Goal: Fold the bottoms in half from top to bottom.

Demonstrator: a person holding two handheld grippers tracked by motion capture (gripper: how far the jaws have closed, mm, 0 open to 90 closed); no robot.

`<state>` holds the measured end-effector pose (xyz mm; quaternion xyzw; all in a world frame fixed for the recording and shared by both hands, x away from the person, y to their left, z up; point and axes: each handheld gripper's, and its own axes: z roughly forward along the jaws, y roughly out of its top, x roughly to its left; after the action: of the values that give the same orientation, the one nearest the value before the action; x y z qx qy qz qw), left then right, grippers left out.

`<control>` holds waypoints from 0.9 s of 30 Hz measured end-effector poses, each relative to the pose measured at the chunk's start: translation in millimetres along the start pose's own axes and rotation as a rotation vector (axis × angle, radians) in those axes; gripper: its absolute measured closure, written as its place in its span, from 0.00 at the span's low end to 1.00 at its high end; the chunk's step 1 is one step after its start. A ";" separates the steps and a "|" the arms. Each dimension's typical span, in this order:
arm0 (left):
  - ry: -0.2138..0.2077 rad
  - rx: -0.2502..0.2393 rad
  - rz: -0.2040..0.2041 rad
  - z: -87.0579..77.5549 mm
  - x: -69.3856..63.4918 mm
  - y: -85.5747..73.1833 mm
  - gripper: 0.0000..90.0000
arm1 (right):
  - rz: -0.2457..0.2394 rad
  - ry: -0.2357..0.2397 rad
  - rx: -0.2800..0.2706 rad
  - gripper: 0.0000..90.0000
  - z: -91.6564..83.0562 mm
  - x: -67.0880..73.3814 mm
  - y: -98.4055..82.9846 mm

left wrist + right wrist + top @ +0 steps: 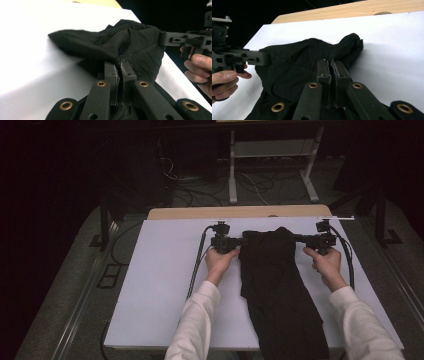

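Left gripper (241,241): centre of the high view, a little above the middle, held in the person's left hand (220,260); its jaws are pressed together on the left edge of the black garment (272,285). In the left gripper view (121,65) the two black jaws meet with a fold of dark cloth pinched between them.
Right gripper (296,238): right of centre in the high view, held in the right hand (327,265); jaws pinched shut on the garment's right edge. In the right gripper view (330,66) the jaws close on the cloth at lower centre of the frame.
Black garment: spread down the middle of the high view, from just above the centre to the bottom edge, bunched at its top end between the two grippers; its lower end hangs past the near edge of the white sheet (165,285).
White sheet: covers most of the wooden table (200,213), whose bare strip shows along the sheet's upper edge.
Sleeves: white, rising from the bottom of the high view.
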<state>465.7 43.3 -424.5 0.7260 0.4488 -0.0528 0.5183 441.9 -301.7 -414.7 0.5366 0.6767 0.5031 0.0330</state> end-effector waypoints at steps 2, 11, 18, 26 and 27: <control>-0.005 -0.008 0.000 -1.9 -1.0 -0.7 0.95 | 0.012 0.006 -0.010 0.94 -2.1 -0.8 -1.0; -0.017 0.000 0.012 -12.7 -5.9 -5.3 0.95 | 0.009 0.020 -0.020 0.94 -10.9 7.2 -7.8; -0.036 -0.007 0.025 -20.2 -12.7 -10.0 0.95 | -0.003 0.027 -0.027 0.94 -17.7 11.9 -10.6; -0.047 0.003 0.044 -24.2 -19.3 -12.5 0.95 | -0.008 0.026 -0.031 0.94 -24.3 18.4 -15.9; -0.047 0.004 0.047 -24.6 -20.5 -13.0 0.95 | -0.011 0.026 -0.032 0.94 -25.0 19.3 -16.4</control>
<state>434.8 51.5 -411.3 0.7360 0.4191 -0.0584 0.5285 407.8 -301.8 -404.5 0.5258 0.6718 0.5206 0.0354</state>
